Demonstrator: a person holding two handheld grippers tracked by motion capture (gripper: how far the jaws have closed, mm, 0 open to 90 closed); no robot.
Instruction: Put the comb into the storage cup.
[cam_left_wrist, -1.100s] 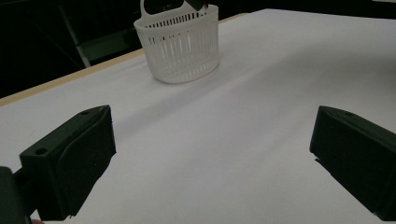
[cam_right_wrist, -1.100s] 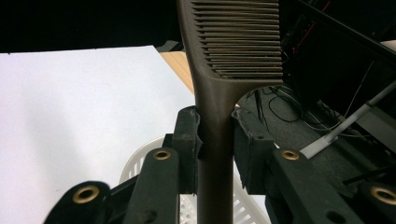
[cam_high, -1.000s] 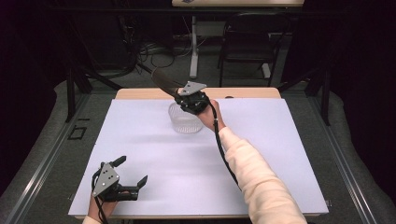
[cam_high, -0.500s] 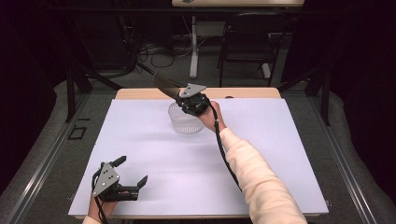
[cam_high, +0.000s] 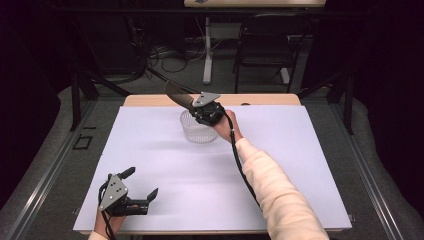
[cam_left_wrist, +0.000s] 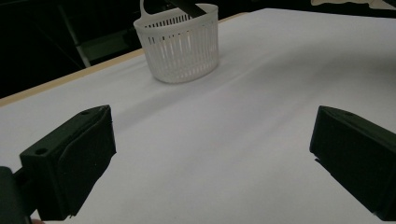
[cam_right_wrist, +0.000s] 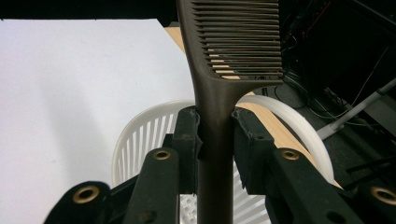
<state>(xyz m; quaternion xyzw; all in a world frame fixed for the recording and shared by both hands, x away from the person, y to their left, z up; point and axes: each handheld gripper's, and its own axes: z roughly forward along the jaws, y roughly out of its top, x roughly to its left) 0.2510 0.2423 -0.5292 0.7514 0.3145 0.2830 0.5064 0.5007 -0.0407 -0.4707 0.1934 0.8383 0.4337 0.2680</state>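
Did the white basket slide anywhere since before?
No. The white slotted plastic basket sits at the same spot near the far wooden table edge, under the right tool gripping the dark comb.

A: What surrounds the worktop (cam_high: 150, 100)?
B: Grey floor (cam_high: 50, 165), and darkness beyond.
A: Any furniture?
B: A black chair (cam_high: 262, 45) behind it, beside a pale desk leg (cam_high: 207, 47), with cables (cam_high: 165, 52) strewn on the floor.

No readable text or label appears anywhere.
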